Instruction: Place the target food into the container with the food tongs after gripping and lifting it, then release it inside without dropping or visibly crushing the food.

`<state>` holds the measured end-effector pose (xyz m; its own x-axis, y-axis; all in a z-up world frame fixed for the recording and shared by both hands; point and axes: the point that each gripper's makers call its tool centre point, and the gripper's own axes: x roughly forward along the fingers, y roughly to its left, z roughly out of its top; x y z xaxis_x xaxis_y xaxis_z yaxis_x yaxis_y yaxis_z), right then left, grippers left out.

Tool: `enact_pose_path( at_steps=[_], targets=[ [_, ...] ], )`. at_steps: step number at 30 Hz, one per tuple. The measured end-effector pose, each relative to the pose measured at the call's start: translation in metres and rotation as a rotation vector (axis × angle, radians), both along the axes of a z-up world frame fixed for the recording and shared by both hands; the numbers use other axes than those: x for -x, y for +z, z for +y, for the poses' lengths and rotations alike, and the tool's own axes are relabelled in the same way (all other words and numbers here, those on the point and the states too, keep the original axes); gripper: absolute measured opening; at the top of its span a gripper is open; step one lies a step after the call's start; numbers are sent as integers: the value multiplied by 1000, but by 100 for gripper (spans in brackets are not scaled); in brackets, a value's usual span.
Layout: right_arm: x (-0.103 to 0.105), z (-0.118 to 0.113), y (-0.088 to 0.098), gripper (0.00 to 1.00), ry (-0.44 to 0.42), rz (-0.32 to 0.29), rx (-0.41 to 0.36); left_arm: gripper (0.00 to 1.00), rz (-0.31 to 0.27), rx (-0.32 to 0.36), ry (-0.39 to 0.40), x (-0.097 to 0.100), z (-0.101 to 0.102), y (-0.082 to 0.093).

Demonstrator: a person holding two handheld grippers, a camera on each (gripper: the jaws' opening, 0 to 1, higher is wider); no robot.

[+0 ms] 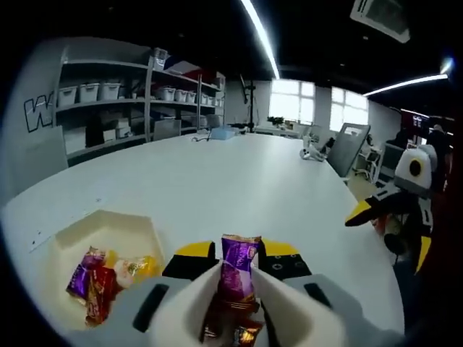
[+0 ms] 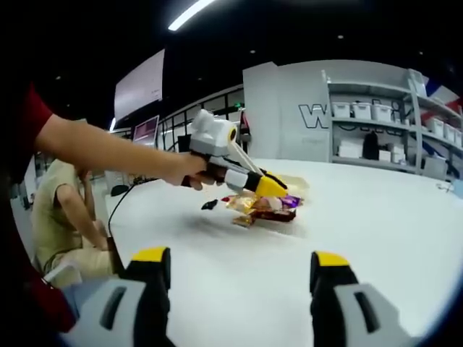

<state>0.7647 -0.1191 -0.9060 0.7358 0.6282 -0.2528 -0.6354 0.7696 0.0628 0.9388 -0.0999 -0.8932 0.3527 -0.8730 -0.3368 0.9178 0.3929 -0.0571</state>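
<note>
My left gripper point(image 1: 237, 253) is shut on white food tongs point(image 1: 194, 307), and the tongs pinch a purple-wrapped candy point(image 1: 239, 269) upright above the table. Just left of it sits the cream container point(image 1: 66, 235) with several wrapped candies point(image 1: 98, 280) inside. In the right gripper view a hand holds the left gripper point(image 2: 255, 182) over the pile of candies point(image 2: 262, 206) and the container point(image 2: 298, 185). My right gripper point(image 2: 239, 262) stands open over bare table with nothing between its jaws; in the left gripper view the right gripper point(image 1: 394, 220) hangs at the right table edge.
The white table point(image 1: 239, 181) stretches far back, with small items point(image 1: 312, 153) near its far edge. Shelves with bins point(image 1: 116, 94) stand along the wall. A seated person point(image 2: 61, 217) is at the left, beside the table edge.
</note>
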Motion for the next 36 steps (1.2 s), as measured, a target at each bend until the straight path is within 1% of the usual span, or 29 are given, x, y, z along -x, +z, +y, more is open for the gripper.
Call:
enact_pose_path(
  at_steps=[3,6,7,12,13,17,18,20,21,22,23,25,26,29,34,36],
  targets=[
    [0,0,0,77,-2,1,0,22,-19,-5,15,-4,6,4],
    [1,1,-1,77,0,2,1,22,-22,-1,33,-9,12,8],
    [1,1,-1,77,0,3,2,22,-31,-2,41,-11,15,10],
    [2,2,-1,77,2,2,3,22,-24,-17,68,-20,25,9],
    [2,2,-2,77,1,3,5,22,-38,-27,77,-21,29,9],
    [2,2,-2,77,0,5,4,22,-29,-16,97,-26,34,12],
    [2,1,-2,77,-1,4,3,22,-14,-3,107,-26,34,13],
    [2,1,-2,77,-1,5,1,22,-30,-9,113,-28,35,13],
    [2,1,-2,77,-1,4,1,22,-16,3,124,-31,36,15],
    [2,1,-1,77,-2,2,-1,22,-15,6,127,-33,36,15],
    [2,1,0,77,-1,1,-6,22,-19,8,131,-35,36,16],
    [2,2,3,77,0,-1,-15,22,-29,6,137,-34,36,17],
    [2,2,3,77,-2,-4,-11,22,-18,7,144,-36,37,17],
    [2,2,4,77,-2,-4,-13,22,-18,2,162,-40,41,16],
    [2,2,3,77,-2,-1,-10,23,-5,30,205,-48,51,18],
    [3,2,2,78,-1,2,-11,23,-14,22,215,-50,53,18]
  ],
)
